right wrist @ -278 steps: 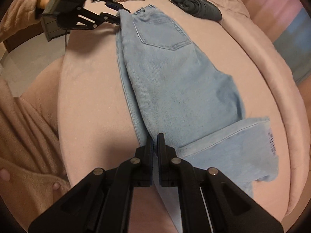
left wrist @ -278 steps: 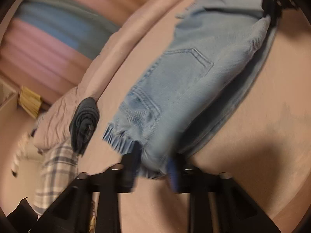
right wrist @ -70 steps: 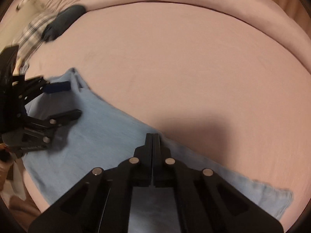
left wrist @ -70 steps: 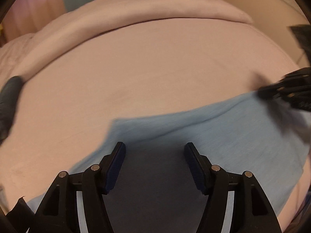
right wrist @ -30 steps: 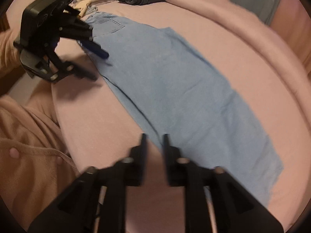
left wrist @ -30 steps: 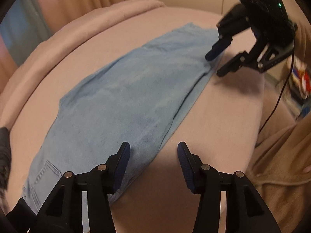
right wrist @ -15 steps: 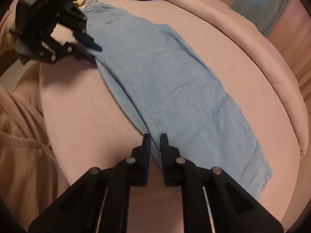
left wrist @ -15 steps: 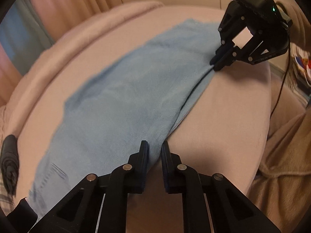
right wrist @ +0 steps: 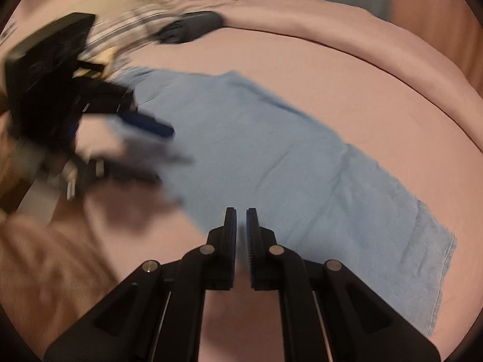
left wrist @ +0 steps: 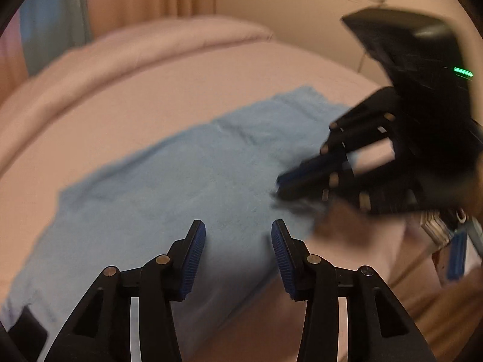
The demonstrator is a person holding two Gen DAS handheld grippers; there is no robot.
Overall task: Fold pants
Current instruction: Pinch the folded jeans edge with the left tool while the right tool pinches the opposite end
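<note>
Right now my left gripper (left wrist: 238, 253) has its blue pads (left wrist: 193, 256) spread wide with nothing between them, hovering just over the near edge of the pants (left wrist: 169, 187). My right gripper (right wrist: 241, 242) shows only a thin slit between its fingers; through that slit I see bedsheet and perhaps the very edge of the cloth, so I cannot tell whether it pinches anything, and I judge it empty. From the left camera it looks nearly closed too, blurred, low over the fabric.

The pants lie as one long light-blue strip across the pink bed (right wrist: 347, 96), one leg stacked on the other as far as I can judge, hems (right wrist: 434, 271) toward the foot and waist end toward the pillows. So I take the lengthwise fold as done and fairly flat, with a few shallow creases. What remains, in my judgement, is the crosswise folding: hems up toward the waist, then perhaps once more.

Beyond the waist sit a dark rolled garment (right wrist: 193, 27) and some plaid fabric (right wrist: 126, 30), both clear of the work.
</note>
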